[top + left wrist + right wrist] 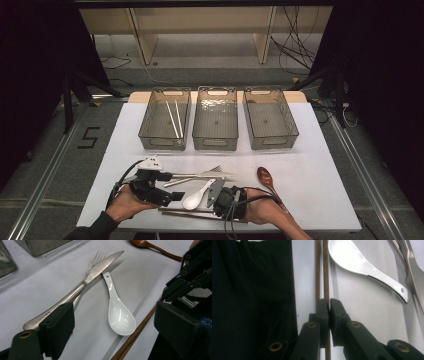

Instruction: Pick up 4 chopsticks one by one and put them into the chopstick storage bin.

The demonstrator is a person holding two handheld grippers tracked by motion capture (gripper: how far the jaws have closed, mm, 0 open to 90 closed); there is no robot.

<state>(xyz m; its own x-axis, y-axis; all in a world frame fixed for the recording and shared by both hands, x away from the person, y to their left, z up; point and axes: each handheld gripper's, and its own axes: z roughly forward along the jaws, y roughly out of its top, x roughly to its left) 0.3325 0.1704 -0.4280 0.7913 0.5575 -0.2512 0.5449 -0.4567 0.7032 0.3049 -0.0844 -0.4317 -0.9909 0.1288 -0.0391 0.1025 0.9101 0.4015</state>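
A pair of brown chopsticks (pixel 185 213) (pixel 325 272) lies along the table's front edge. My right gripper (pixel 213 205) (pixel 329 305) is shut on one brown chopstick, and the other stick runs just beside its jaw. A white ceramic spoon (pixel 197 196) (pixel 121 315) (pixel 362 267) rests beside them, bowl toward the left hand. My left gripper (pixel 175 186) (pixel 117 326) stands wide open low over the table, the spoon's bowl between its jaws and untouched. A steel knife (pixel 200 176) (pixel 82 282) lies across a fork (pixel 96 258).
Three see-through grey bins stand at the back: the left bin (pixel 162 143) holds white chopsticks (pixel 174 119), the middle bin (pixel 215 145) and right bin (pixel 272 142) hold nothing. A brown wooden spoon (pixel 266 179) (pixel 155 247) lies right of the right hand.
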